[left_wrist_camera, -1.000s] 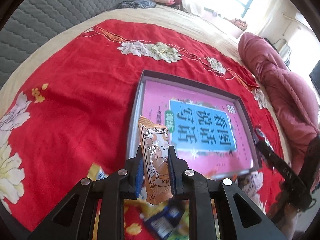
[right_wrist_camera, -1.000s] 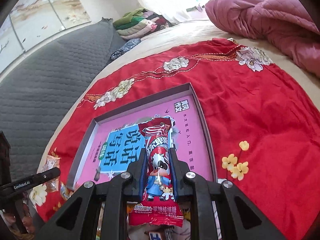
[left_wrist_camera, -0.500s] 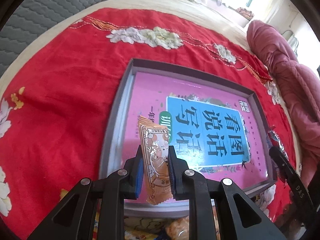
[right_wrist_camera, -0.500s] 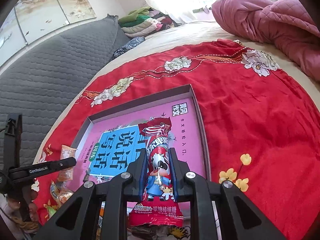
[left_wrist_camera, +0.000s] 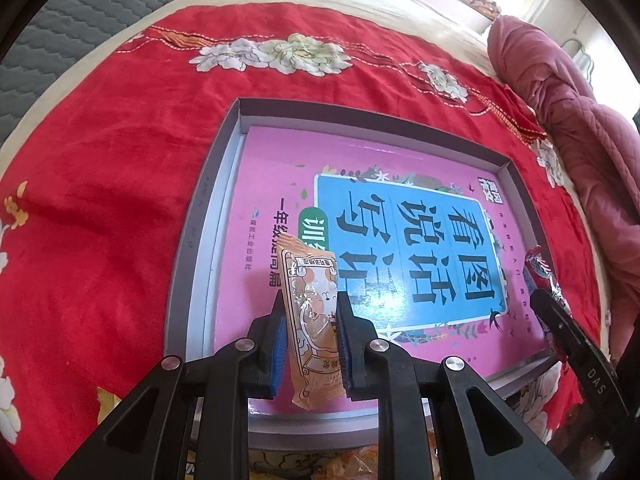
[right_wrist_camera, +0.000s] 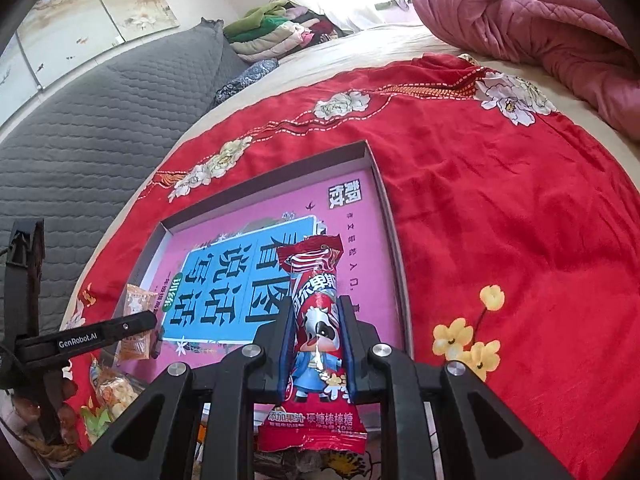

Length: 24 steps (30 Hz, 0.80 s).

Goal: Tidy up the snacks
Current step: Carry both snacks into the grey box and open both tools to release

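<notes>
My left gripper [left_wrist_camera: 311,304] is shut on an orange snack packet [left_wrist_camera: 310,300], held upright over the near left part of a shallow grey box [left_wrist_camera: 208,216] lined with a pink and blue printed sheet. My right gripper [right_wrist_camera: 317,312] is shut on a red lollipop bag [right_wrist_camera: 316,320] with a cartoon cow, over the box's [right_wrist_camera: 384,200] near right part. The right gripper with its red bag [left_wrist_camera: 538,268] shows at the right edge of the left wrist view. The left gripper and orange packet [right_wrist_camera: 138,304] show at the left of the right wrist view.
The box lies on a red flowered cloth [left_wrist_camera: 100,200] over a bed. Loose snack packets [right_wrist_camera: 112,392] lie by the box's near edge. A pink quilt [right_wrist_camera: 540,28] is bunched at the far right, a grey quilted headboard [right_wrist_camera: 100,120] runs along the left, folded clothes [right_wrist_camera: 276,32] beyond.
My left gripper has moved forward and down with the orange packet, from the loose snacks to over the box. The right gripper has barely shifted, still holding the red bag.
</notes>
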### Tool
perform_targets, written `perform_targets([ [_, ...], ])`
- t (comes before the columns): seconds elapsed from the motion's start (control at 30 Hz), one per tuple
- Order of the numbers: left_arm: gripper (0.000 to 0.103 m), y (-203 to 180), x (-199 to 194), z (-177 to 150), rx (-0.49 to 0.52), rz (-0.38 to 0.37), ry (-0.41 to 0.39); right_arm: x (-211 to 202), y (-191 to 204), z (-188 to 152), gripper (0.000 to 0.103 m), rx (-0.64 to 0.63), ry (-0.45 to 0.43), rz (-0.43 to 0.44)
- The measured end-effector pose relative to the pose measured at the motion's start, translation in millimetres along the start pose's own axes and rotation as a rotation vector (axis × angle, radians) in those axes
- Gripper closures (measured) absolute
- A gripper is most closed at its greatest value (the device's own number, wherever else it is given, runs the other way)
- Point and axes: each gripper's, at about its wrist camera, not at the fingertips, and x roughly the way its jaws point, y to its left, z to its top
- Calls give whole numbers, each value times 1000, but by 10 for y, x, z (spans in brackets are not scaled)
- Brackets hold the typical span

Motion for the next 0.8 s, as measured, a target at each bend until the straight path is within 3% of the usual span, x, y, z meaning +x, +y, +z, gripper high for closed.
perform_targets([
  [0.63,79,63,14,-6,-10,20,16,16,4,-22,82,2,13,-7],
  [0.8,69,69,-34,-13,-7,25,7,-12,15,-14,80,1,-1,0],
])
